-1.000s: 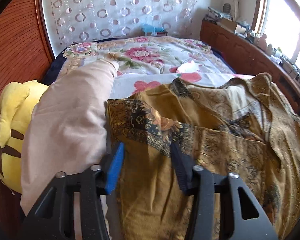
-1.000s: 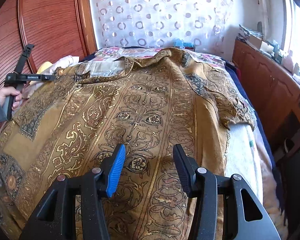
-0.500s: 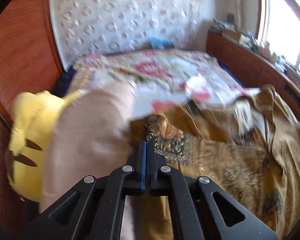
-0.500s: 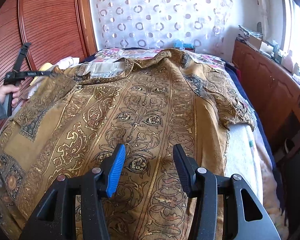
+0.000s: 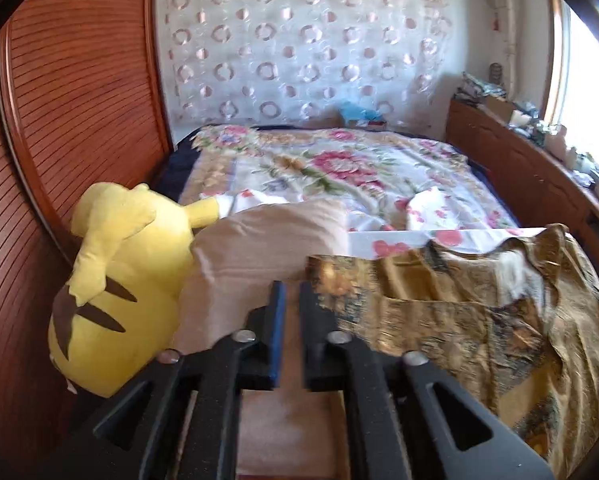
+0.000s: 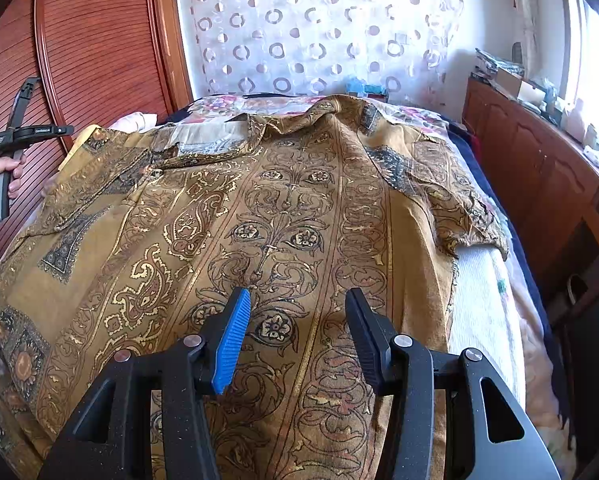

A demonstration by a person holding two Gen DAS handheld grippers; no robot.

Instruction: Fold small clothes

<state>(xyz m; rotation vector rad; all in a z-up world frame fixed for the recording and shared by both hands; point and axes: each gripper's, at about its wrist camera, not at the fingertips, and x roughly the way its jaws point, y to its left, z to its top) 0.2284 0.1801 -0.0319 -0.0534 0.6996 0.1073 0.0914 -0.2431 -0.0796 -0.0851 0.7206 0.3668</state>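
Shirt: gold-brown patterned garment, spread back-up across the bed, collar at the far end from the right tool, hem nearest it; laid flat, presumably so the sides can be folded inward

Right tool: hovers above the shirt's lower middle, jaws set wide apart, gripping nothing; judged to be waiting its turn

Left tool: jaws drawn nearly together with a narrow gap; the sleeve edge lies just right of the tips and looks free of them, though whether any cloth is pinched cannot be told; seen from the right wrist view, this tool is raised at the shirt's far-left shoulder

Pillow: pinkish, directly ahead of the left tool

Plush toy: yellow, left of that tool, against the wooden headboard

Floral quilt: beyond the shirt
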